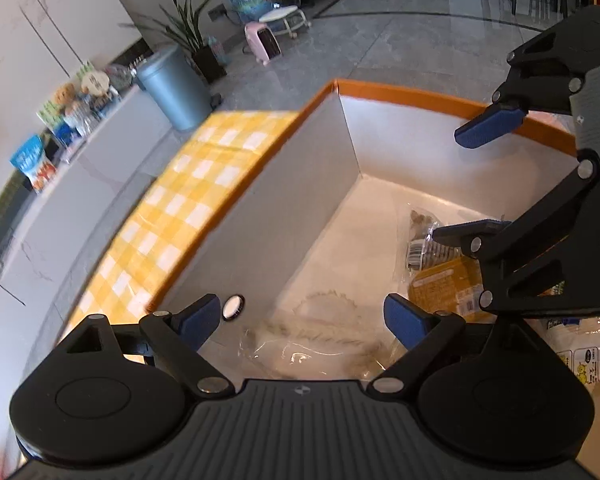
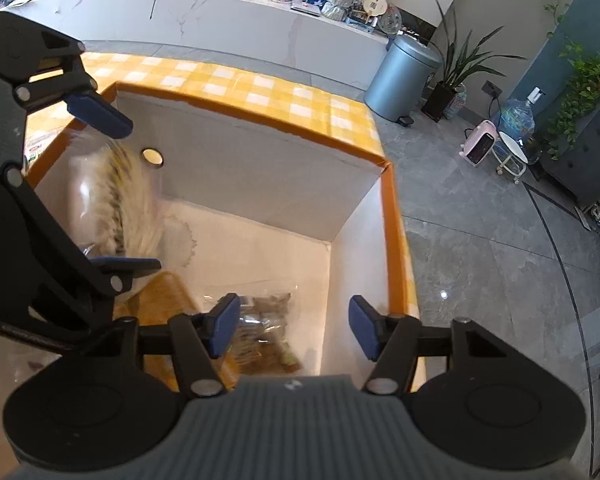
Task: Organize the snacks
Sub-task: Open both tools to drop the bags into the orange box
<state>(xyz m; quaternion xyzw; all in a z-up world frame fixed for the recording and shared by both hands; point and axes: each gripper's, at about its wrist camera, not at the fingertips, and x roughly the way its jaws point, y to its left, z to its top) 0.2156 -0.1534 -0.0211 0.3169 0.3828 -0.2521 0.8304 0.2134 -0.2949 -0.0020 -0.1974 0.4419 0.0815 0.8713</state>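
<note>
Only right wrist view shows fluffy packet upright

1. It looks like a home's open living area: a glossy grey tile floor.
2. Beside the white marble counter stand a pedal bin and potted plant.
3. Further from the counter sit a water jug and pink heater.
</note>
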